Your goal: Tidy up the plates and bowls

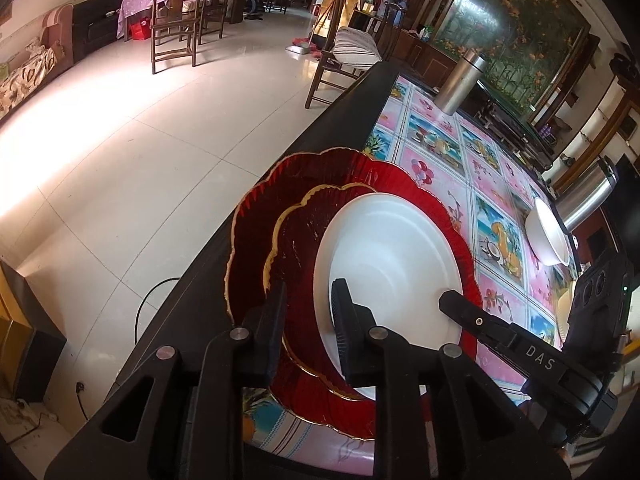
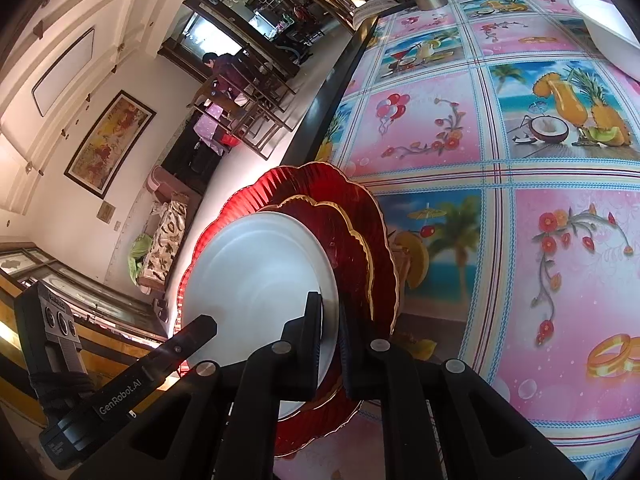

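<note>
Three plates point(image 1: 384, 264) are already stacked, the right gripper point(image 2: 330, 344) clenches the stack's rim, the left gripper point(image 1: 310, 320) is released around it, and the bowl point(image 1: 548, 236) beyond remains.

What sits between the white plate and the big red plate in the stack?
A smaller gold-rimmed red plate lies between the white plate and the big red plate, shown in both wrist views.

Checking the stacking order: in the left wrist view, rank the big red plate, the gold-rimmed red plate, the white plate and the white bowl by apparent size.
1. Big red plate
2. Gold-rimmed red plate
3. White plate
4. White bowl, though it sits farther from the camera, so its true size is unsure.
</note>
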